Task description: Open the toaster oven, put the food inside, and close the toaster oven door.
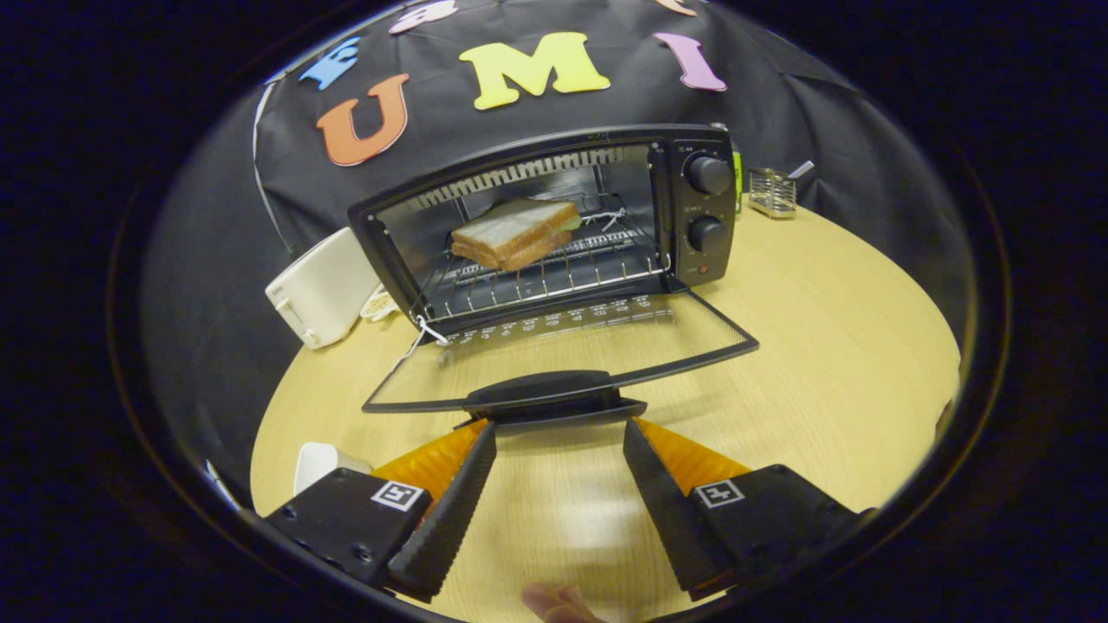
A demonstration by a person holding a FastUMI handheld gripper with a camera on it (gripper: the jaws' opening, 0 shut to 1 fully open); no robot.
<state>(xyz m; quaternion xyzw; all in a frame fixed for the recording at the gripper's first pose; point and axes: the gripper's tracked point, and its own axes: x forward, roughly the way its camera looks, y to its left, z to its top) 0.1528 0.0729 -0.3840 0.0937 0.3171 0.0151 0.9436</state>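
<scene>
1. Even overhead light brightens the wooden tabletop [822, 346]; soft shadows fall beneath the toaster oven door [563, 355].
2. Fisheye bending curves the far edges; the near tabletop blurs slightly between the tongs [560, 433].

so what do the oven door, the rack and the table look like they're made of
Oven door: clear glass in a dark frame, since the table shows through it. Rack: thin shiny metal wire. Table: pale wood or wood-look laminate with faint grain. The open gripper sits just short of the door handle.
</scene>
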